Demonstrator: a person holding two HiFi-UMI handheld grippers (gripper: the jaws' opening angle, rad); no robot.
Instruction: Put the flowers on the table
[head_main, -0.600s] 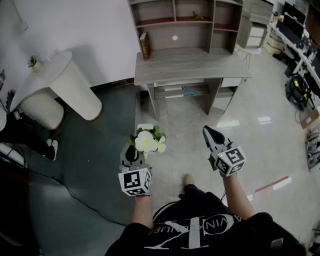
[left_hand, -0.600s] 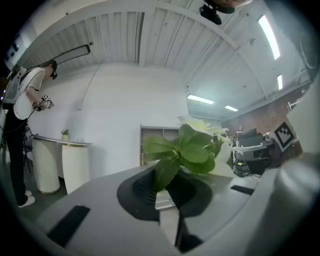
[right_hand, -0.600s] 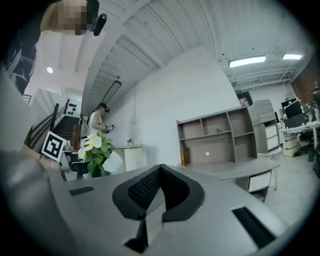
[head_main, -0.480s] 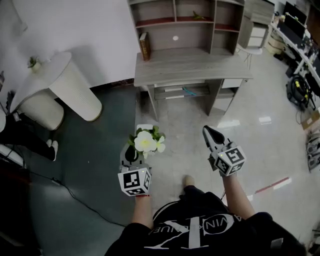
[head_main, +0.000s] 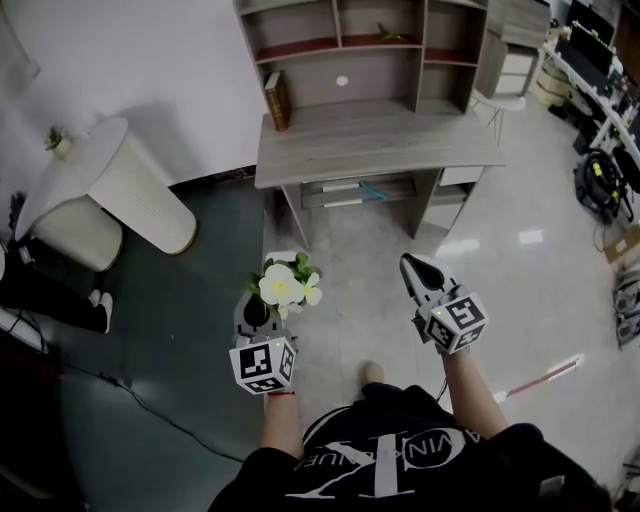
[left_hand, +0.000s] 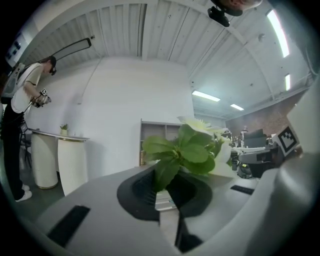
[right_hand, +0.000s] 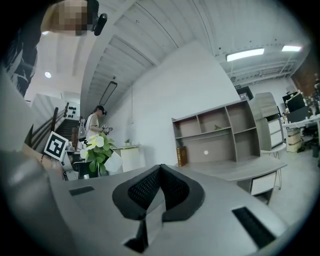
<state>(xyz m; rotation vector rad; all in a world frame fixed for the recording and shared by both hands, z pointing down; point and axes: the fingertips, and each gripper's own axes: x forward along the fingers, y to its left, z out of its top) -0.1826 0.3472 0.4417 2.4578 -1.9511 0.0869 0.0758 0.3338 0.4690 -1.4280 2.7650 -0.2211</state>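
Flowers carried, worktop far ahead
Left gripper (head_main: 262, 310) is clamped on the flowers (head_main: 282, 286) at their base; right gripper (head_main: 417, 272) is closed, empty. A jolt walking to the far worktop (head_main: 370, 135) could tilt or drop them.

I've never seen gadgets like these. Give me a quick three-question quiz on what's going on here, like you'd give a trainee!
1. True or false: the left gripper is shut on the flowers.
2. What is between the right gripper's jaws? A) a cup B) nothing C) a pen
3. Fill in: at the left end of the desk top stands a brown ____.

Key: 1 true; 2 B; 3 book.
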